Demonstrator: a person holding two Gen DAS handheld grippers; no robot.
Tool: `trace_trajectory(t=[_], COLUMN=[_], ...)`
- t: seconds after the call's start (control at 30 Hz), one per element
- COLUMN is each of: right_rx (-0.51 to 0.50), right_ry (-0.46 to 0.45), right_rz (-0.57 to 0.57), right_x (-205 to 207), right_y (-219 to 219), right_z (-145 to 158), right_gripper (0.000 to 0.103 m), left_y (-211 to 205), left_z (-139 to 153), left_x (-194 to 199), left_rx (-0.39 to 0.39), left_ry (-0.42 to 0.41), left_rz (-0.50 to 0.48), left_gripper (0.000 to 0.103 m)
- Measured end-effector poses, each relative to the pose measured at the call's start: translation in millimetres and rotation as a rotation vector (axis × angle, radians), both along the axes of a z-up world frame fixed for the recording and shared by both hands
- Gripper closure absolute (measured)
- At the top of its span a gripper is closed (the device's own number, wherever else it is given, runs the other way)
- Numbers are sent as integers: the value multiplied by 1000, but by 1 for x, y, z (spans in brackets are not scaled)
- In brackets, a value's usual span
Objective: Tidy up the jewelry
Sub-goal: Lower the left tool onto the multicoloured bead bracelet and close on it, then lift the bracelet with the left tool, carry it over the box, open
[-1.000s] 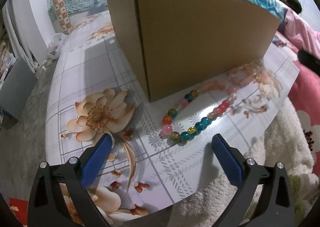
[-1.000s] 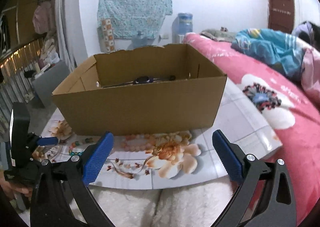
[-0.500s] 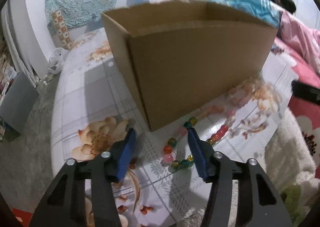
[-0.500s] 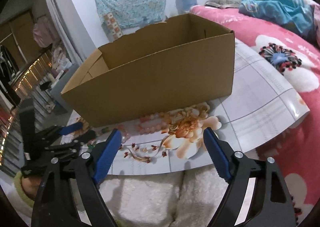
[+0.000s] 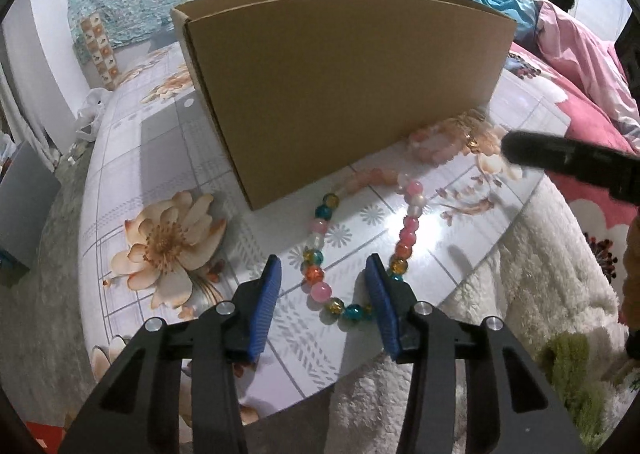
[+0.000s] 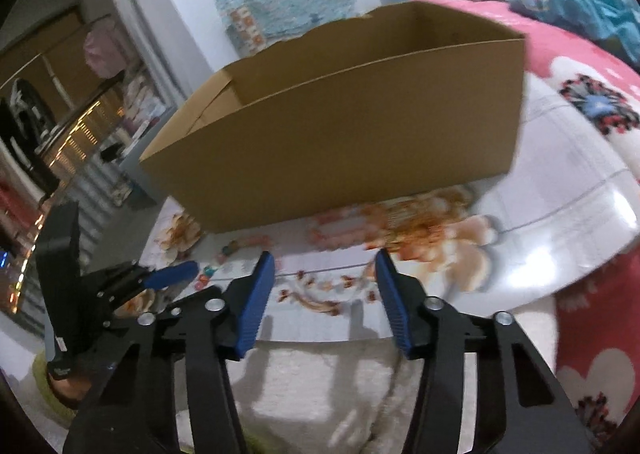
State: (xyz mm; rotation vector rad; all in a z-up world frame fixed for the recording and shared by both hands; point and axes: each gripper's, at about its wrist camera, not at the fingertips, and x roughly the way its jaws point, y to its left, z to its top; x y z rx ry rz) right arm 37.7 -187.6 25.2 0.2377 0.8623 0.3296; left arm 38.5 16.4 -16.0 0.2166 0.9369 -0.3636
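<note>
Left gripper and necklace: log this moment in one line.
left gripper: closing, astride multicoloured bead necklace, no grip | cardboard box: behind

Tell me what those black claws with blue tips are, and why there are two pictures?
Those claws are grabbing tools. A person holds one in each hand, and each tool has a small camera that looks out along its two fingers. So one picture comes from the left gripper and the other from the right gripper. Both look at a table with a flowery cover. On it stands an open cardboard box. In front of the box lies a colourful bead necklace, and farther along a pink bead bracelet. Both grippers have just been closing their jaws partway. The left one has part of the necklace between its fingers, but they are not pinching it yet. The right one has nothing between its fingers.
</note>
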Motion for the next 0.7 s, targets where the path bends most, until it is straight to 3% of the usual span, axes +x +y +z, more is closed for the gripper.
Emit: trace_trajectory(t=[0.13, 0.6, 0.7], right_rx=[-22, -149, -190], right_ry=[16, 47, 38], right_rz=[64, 149, 154], right_x=[10, 30, 29], right_y=[21, 60, 65], right_z=[-8, -25, -25], right_gripper=[74, 84, 87], left_y=[2, 1, -1], left_z=[0, -1, -1], left_x=[8, 20, 19], left_rx=[-7, -10, -7], left_ry=[-8, -43, -54], left_rz=[16, -25, -39], left_gripper=[69, 83, 92])
